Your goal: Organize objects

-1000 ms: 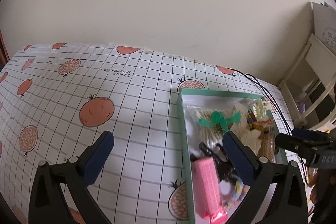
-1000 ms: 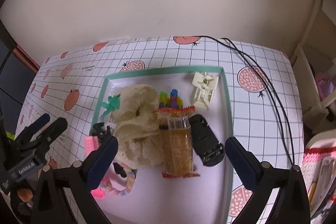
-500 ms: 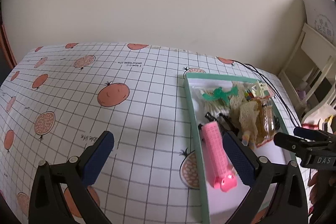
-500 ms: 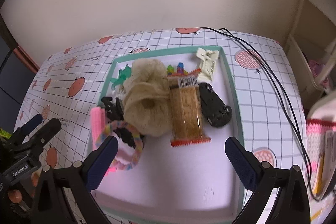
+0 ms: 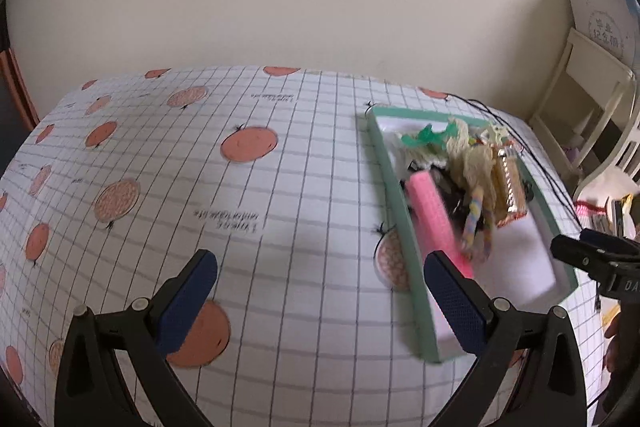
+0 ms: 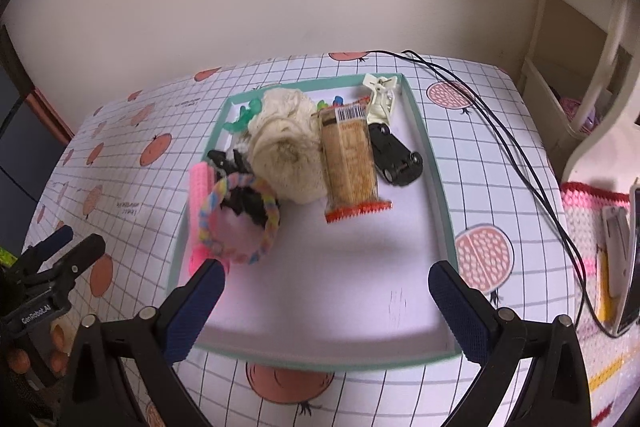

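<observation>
Your left gripper [image 5: 320, 291] hangs above the gridded tablecloth [image 5: 256, 219], jaws spread and holding nothing, just left of the green-rimmed tray [image 6: 436, 187]. Your right gripper [image 6: 326, 301] is likewise spread and empty, over the tray's bare near half. The objects crowd the far half: a cream scrunchie [image 6: 284, 147], a snack packet [image 6: 350, 161] touching it, a black toy car [image 6: 394, 157], a white clip [image 6: 382, 99], a green clip [image 6: 244, 117], a pink roller [image 6: 199, 195] along the left wall, and a pastel braided band [image 6: 240, 223] leaning on black clips [image 6: 240, 203]. Everything lies inside the tray; this fits either gathered items or a heap awaiting sorting.
</observation>
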Motion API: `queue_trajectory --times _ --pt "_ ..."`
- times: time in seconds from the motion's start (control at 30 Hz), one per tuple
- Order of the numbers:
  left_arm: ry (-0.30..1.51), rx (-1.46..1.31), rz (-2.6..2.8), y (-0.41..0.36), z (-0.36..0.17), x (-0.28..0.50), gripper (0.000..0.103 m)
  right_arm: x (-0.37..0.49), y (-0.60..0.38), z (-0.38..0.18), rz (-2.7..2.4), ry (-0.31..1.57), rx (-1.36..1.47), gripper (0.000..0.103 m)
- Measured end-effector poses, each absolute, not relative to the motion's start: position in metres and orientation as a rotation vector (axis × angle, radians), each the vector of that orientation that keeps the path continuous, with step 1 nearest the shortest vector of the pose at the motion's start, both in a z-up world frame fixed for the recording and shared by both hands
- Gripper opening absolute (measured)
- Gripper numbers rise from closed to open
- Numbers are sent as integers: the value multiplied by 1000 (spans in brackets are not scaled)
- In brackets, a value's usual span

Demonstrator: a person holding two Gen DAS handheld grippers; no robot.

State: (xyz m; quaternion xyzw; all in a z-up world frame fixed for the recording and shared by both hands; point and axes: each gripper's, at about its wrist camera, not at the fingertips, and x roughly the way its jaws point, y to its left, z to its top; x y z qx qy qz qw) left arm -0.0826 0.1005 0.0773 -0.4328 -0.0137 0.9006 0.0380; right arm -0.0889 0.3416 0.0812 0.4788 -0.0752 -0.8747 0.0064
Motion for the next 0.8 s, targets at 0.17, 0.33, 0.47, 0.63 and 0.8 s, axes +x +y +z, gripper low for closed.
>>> queue_trajectory --times 0.17,0.33,0.47,0.63,0.8 --pt "-33 -1357 2754 95 70 -66 103 -68 330 75 -2748 -170 1496 103" --pt "-11 -1369 2760 87 64 -50 103 -54 323 69 -2748 -148 1492 103" --pt "-3 -1390 2760 83 57 -41 103 -45 319 63 -2742 -141 1492 103" --pt "41 -1409 2757 86 50 -32 103 -37 317 57 -2742 -141 1493 103" --pt "40 -1412 2733 93 44 -25 103 -27 311 50 -2743 -133 1487 103"
